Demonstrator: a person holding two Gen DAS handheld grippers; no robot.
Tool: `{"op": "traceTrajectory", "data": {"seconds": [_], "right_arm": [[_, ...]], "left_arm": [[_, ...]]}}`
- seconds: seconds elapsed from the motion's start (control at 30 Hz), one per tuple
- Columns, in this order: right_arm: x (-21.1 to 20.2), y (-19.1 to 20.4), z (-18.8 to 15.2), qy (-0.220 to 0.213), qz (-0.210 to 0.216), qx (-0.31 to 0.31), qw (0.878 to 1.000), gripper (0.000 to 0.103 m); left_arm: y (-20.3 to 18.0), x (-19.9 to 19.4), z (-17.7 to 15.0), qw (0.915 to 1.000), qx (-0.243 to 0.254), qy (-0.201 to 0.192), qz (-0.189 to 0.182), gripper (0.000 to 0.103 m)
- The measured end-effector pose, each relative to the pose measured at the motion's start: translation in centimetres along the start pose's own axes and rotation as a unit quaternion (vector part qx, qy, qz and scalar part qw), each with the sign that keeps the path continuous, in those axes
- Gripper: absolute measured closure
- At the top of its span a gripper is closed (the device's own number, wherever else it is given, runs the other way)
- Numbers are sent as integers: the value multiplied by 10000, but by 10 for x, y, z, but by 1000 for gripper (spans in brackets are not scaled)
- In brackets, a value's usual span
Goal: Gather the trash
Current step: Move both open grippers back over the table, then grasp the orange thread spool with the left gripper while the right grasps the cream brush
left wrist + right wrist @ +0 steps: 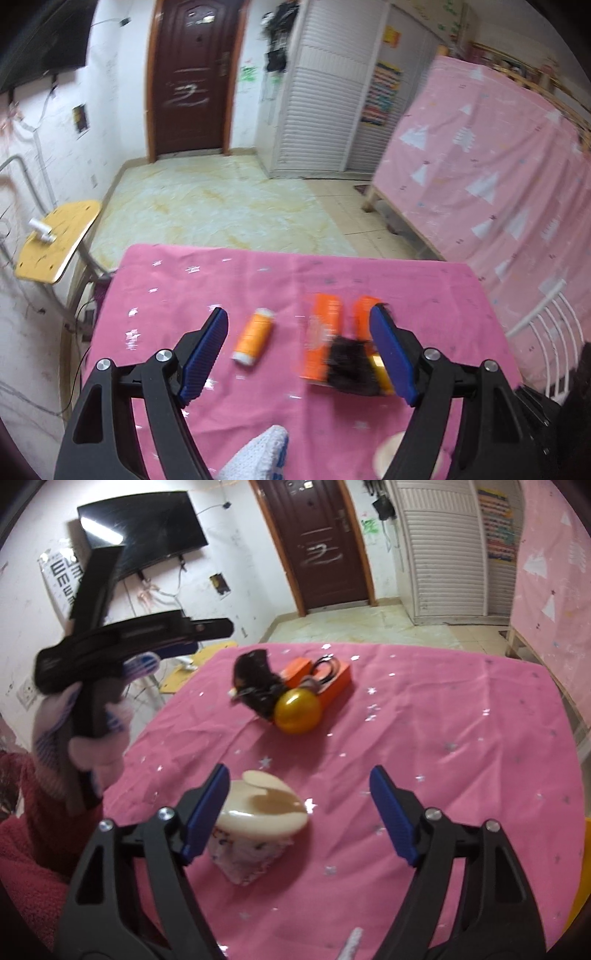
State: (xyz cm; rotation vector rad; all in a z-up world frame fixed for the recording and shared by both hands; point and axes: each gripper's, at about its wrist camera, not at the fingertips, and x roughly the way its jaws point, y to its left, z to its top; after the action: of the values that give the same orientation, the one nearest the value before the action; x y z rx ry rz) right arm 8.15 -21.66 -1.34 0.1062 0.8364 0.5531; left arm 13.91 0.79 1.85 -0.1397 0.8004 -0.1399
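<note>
On the pink tablecloth [184,288] lie an orange thread spool [255,336], an orange box [325,332] and a black fuzzy clump [351,363]. My left gripper [299,350] hovers open above them, the spool nearer its left pad and the clump against its right one. In the right wrist view a cream-lidded paper cup [258,830] lies tilted between the fingers of my open right gripper [299,812], close to the left pad. Further off are a gold ball [298,710], the black clump [255,683] and the orange box [321,679] holding hair bands.
A gloved hand [88,749] carries the left tool at the left edge. A yellow chair seat [55,240] with a white roll stands left of the table. A pink-curtained bed [480,166] and a white rack [546,325] stand on the right. A TV [147,528] hangs on the wall.
</note>
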Motion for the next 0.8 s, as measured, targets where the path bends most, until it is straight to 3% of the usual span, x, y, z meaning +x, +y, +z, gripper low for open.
{"op": "traceTrajectory", "data": {"seconds": [0.13, 0.27, 0.33, 0.5, 0.57, 0.73, 0.8], "right_arm": [[12, 11, 2, 138, 9, -101, 9999, 28], [20, 18, 4, 239, -63, -188, 9995, 28], [21, 21, 4, 249, -96, -227, 9994, 39], [25, 22, 1, 348, -120, -263, 9990, 48], [27, 22, 0, 370, -113, -259, 9989, 52], [30, 21, -2, 399, -32, -272, 9988, 71], [30, 23, -2, 379, -69, -339, 9987, 73]], "left_arm": [[26, 16, -1, 9994, -148, 214, 218, 32], [31, 31, -5, 9984, 80, 437, 353, 32], [31, 40, -8, 9973, 226, 551, 437, 32], [19, 61, -13, 9937, 504, 751, 659, 33], [18, 71, -12, 9922, 570, 842, 724, 37], [12, 91, -13, 9881, 749, 1084, 793, 60], [11, 94, -12, 9881, 768, 1060, 807, 66]]}}
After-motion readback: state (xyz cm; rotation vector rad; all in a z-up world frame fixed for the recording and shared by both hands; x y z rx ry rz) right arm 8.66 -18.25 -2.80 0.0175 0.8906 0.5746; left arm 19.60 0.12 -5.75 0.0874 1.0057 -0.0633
